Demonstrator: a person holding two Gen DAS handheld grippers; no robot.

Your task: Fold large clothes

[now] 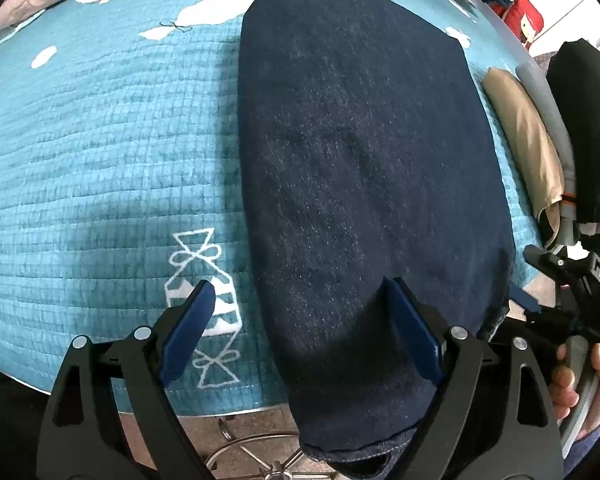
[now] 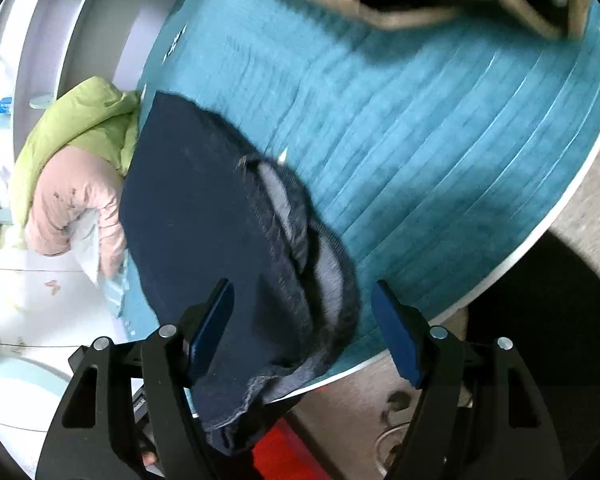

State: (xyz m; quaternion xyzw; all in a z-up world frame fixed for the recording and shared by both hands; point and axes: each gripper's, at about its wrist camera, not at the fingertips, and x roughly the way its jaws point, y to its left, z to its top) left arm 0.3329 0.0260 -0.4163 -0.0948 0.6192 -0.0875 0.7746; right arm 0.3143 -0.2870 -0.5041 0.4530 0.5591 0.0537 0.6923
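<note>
The dark blue garment (image 1: 364,184) lies long on the teal worktop (image 1: 100,152), its length running straight away from the left gripper (image 1: 300,320), whose wide jaws straddle its near edge. The right gripper (image 2: 304,328), jaws wide and empty, hovers over the overhanging near end, the nearer hand to it.

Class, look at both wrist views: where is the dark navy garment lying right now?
The navy garment lies on the teal quilt, its near end hanging over the table edge. In the left wrist view, tan folded clothes sit to its right; both open grippers hover above its near end.
</note>
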